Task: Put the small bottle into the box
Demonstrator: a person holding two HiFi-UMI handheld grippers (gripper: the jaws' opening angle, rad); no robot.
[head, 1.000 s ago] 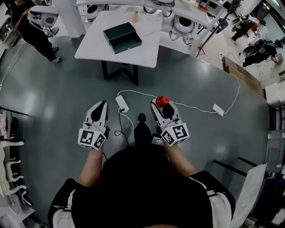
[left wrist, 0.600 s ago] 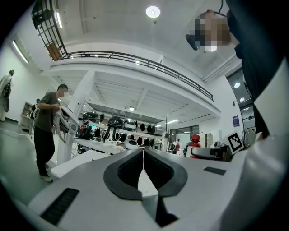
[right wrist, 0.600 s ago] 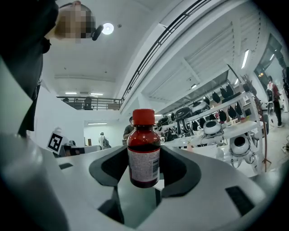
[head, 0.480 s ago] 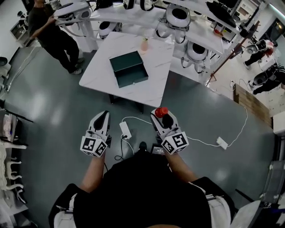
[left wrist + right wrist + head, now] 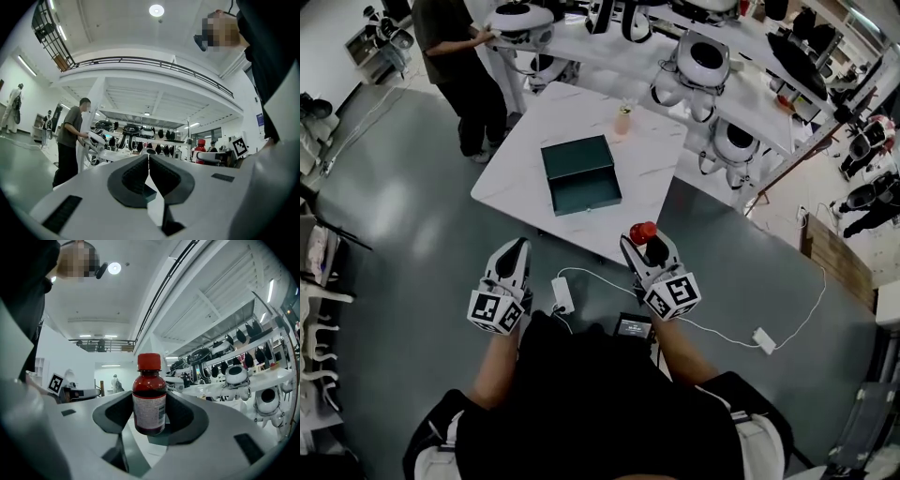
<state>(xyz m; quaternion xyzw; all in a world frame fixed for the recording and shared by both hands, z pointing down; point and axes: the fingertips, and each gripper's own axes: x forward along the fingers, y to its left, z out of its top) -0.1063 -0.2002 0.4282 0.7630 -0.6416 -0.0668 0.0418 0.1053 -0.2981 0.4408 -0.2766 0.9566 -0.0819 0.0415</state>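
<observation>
Dark brown glass with a red cap: the small bottle is clamped between the jaws of the right hand-held gripper, pads pressed on both sides of the body just below the shoulder. The pick looks done and the carry and place are left. The bottle is in the air in front of the person, about at the near right corner of the desk in the head view, and well apart from the box. The box is dark green, open and looks empty, sitting around the middle of the desk, a bit toward its near edge. The bottle's long axis is vertical, cap up, base down, printed label toward the right gripper's camera (no visible tilt, so it should go in base first without reorienting). What's left, as I read it: get over the open box, lower, let go. The left hand-held gripper has its jaws closed tip to tip on nothing, held low over the floor, short of the desk's near edge. A pinkish bottle stands by the far edge of the desk and isn't involved. A person is working at the racks beyond the desk's far left corner.
</observation>
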